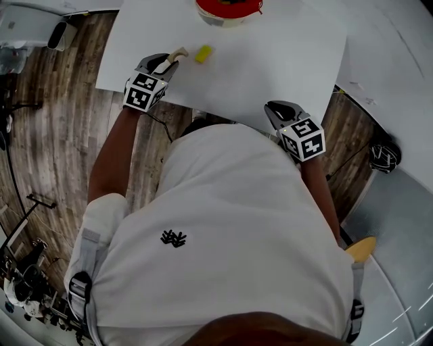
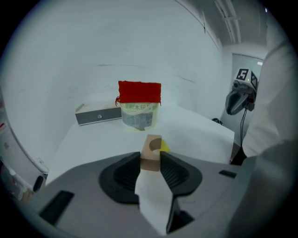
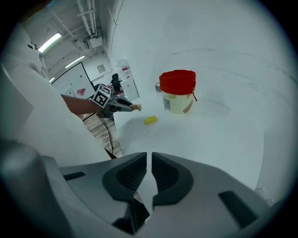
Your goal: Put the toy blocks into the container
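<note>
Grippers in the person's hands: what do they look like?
Left gripper and right gripper are grey plastic with dark ribbed pads. Each carries a white cube with black square markers. A thin black cable hangs from the left one. White short-sleeved shirt.

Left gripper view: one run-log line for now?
left gripper: shut on wooden block | right gripper: shut, empty | yellow block: on table | container: upright

A white table (image 1: pixel 270 61) stands on a wood-plank floor (image 1: pixel 61 135). At its far edge sits the container (image 1: pixel 229 10), a pale tub with red cloth over its top. A grey box (image 2: pixel 98 114) lies just beside the container, on its left as the left gripper view shows it. A yellow block (image 1: pixel 203 54) lies on the bare top nearer the person than the container, slightly to its left and apart from it.
</note>
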Demonstrator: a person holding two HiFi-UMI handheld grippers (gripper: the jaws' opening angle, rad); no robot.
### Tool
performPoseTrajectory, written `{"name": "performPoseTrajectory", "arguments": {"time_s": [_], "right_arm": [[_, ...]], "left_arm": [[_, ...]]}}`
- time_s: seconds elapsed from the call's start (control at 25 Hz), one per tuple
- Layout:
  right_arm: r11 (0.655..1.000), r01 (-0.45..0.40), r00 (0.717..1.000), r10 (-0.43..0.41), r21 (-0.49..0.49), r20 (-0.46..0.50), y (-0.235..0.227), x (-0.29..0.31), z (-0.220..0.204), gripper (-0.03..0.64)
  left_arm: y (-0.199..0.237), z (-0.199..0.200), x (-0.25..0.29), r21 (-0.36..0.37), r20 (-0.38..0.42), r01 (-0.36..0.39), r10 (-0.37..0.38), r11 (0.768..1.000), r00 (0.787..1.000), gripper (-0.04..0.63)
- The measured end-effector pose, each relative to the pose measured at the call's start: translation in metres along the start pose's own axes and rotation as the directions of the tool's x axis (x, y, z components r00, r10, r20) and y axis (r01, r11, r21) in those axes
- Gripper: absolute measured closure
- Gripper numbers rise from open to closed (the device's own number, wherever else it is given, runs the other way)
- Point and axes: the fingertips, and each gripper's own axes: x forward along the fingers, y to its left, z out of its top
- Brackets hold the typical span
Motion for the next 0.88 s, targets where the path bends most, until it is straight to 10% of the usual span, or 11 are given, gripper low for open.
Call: {"name": "performPoseTrajectory", "arguments": {"time_s": [0.88], "right_arm": [[0.99,0.057,0.993,-0.069,0.127,0.092,-0.011,-0.025,-0.023,0.583]], "left_arm": [[0.018,0.221,-0.004,0.115,0.161,0.03,-0.049,0.993,0.986,0.459]]}}
